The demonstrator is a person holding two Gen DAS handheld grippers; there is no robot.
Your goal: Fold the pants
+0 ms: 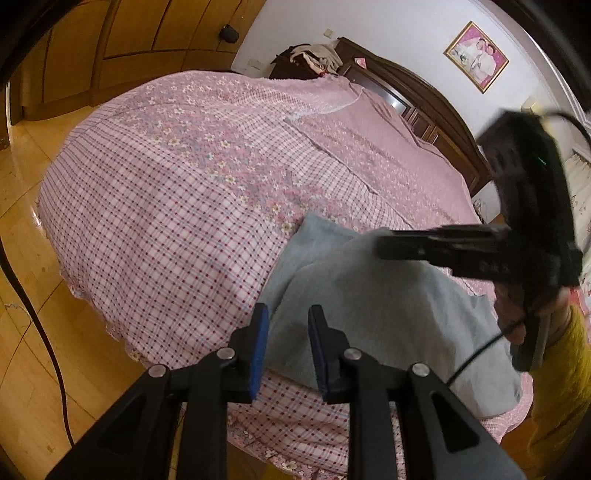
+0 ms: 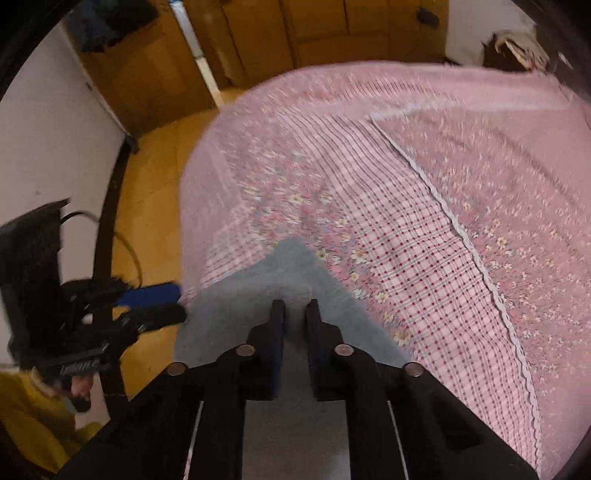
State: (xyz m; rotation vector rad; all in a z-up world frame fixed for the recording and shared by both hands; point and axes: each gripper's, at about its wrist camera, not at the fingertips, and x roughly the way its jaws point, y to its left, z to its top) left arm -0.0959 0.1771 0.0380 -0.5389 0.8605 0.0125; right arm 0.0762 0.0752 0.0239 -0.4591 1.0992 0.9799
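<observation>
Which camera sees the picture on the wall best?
The left wrist view. The gold-framed picture hangs in plain sight on the white wall above the dark headboard. The right wrist view faces the wardrobe side of the room and does not show it.

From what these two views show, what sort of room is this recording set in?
Almost certainly a home bedroom: a large bed under a pink floral bedspread, a dark wooden headboard, and wooden wardrobe doors.

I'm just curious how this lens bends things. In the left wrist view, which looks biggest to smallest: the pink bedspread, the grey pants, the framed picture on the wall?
1. Pink bedspread, by far the largest.
2. Grey pants, though they lie close to the camera, which inflates them.
3. Framed picture, smallest, but it hangs far off, so its true size is unsure.
</observation>
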